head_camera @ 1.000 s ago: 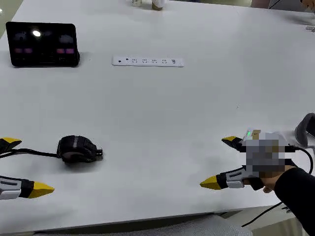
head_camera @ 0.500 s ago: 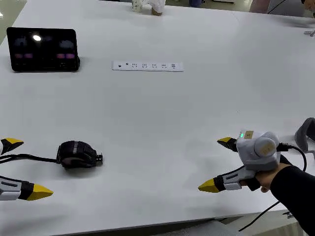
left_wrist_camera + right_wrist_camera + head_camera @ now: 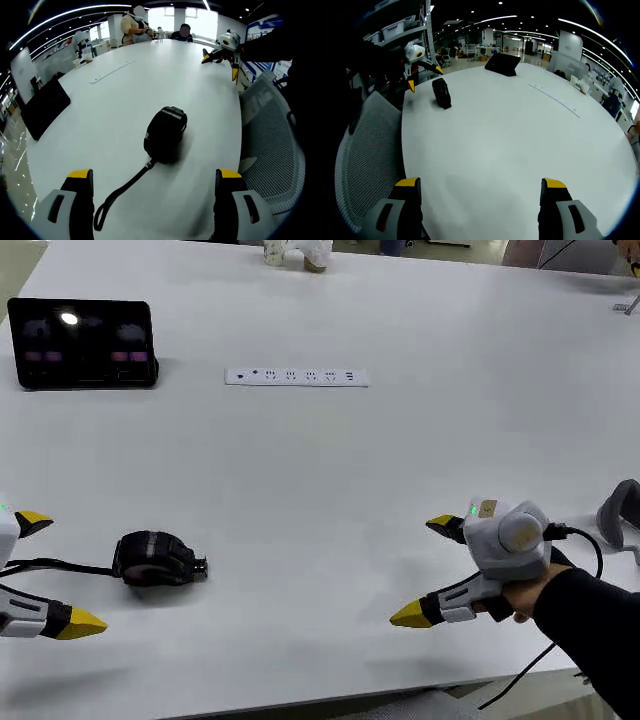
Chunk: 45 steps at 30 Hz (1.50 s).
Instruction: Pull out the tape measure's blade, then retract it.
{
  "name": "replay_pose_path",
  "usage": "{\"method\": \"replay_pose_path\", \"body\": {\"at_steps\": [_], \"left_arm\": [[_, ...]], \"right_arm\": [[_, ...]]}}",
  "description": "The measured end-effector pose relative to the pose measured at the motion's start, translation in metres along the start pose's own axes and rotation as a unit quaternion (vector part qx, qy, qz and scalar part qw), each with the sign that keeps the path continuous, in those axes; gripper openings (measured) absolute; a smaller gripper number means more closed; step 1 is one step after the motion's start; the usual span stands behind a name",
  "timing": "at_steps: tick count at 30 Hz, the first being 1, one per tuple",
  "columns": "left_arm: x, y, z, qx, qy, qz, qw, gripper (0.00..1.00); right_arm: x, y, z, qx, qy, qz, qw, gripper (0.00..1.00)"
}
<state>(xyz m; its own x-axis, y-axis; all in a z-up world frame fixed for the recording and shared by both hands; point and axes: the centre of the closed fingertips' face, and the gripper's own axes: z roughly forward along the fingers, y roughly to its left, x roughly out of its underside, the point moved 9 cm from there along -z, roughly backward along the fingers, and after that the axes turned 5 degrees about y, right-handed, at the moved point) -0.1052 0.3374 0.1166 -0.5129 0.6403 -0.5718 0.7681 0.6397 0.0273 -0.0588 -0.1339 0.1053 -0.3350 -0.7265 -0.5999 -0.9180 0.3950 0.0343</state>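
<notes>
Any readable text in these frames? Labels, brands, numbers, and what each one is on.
No text reads clearly in any view.
Tablet screen: pink and white blurs, unreadable.
Power strip: small dark marks by the sockets, too small to read.
Tape measure: black case, no legible brand or number.
Right gripper: a small tan sticker on its body, too small to read.

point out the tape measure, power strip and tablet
tape measure (image 3: 152, 558), head view, top of its case
power strip (image 3: 296, 377), head view, its middle
tablet (image 3: 80, 342), head view, screen centre
</notes>
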Motion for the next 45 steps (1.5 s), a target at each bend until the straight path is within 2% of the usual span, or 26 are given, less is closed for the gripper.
{"method": "replay_pose_path", "body": {"at_steps": [9,10,12,19,21,27,41,45], "left_arm": [[-0.012,0.005,0.004,0.014,0.001,0.019,0.9997,0.99],[-0.013,0.005,0.005,0.015,0.004,0.025,0.9996,0.99],[-0.014,0.004,0.007,0.022,0.024,0.066,0.9973,0.99],[-0.02,0.004,0.01,0.024,0.036,0.094,0.9946,0.99],[-0.021,0.003,0.011,0.03,0.04,0.096,0.9941,0.99],[-0.023,0.001,0.015,0.04,0.046,0.104,0.9927,0.99],[-0.035,0.008,0.025,0.05,0.058,0.116,0.9903,0.97],[-0.041,0.011,0.027,0.042,0.056,0.129,0.9891,0.9]], "right_arm": [[-0.016,0.001,0.004,-0.003,-0.013,0.0,0.9999,0.99],[-0.017,0.0,0.005,-0.003,-0.013,0.0,0.9999,0.99],[-0.021,0.0,0.007,-0.005,-0.019,-0.002,0.9998,0.99],[-0.027,0.002,0.017,-0.013,-0.012,-0.036,0.9992,0.99],[-0.029,0.002,0.019,-0.015,-0.01,-0.039,0.9991,0.99],[-0.036,0.001,0.025,-0.026,-0.026,-0.04,0.9986,0.99],[-0.05,0.004,0.043,-0.05,-0.015,-0.059,0.9969,0.99],[-0.057,0.004,0.046,-0.057,-0.017,-0.07,0.9958,0.99]]}}
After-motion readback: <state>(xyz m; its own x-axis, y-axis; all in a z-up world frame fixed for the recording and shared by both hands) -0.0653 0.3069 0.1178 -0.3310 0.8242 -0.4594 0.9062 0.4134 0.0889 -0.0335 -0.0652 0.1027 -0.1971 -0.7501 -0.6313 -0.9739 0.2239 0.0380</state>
